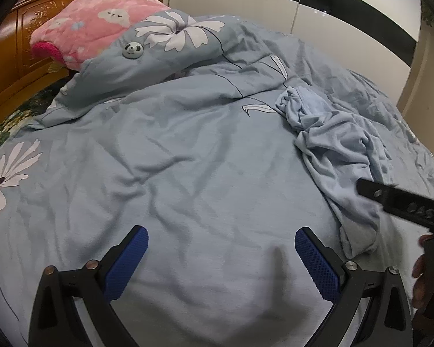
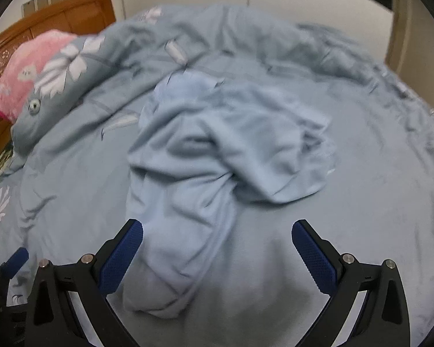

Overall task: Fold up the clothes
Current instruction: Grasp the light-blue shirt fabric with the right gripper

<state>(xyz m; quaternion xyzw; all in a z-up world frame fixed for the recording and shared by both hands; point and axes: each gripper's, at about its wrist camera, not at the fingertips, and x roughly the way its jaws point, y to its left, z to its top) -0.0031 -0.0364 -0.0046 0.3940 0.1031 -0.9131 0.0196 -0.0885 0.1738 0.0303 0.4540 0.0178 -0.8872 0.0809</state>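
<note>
Nothing folded yet: pale blue garment (image 2: pixel 205 156) crumpled on the bed (image 1: pixel 188 173), left tool (image 1: pixel 221 257) and right tool (image 2: pixel 217 248) both spread wide, empty.

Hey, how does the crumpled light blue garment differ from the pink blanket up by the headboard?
The light blue garment is thin, plain cloth lying crumpled and spread low on the duvet; the pink blanket looks thick and fluffy, printed with white clouds, bunched in a tall mound.
The garment lies near the grippers; the blanket sits far off against the wooden headboard.
Both are soft fabric on the bed, and no gripper holds either.
</note>
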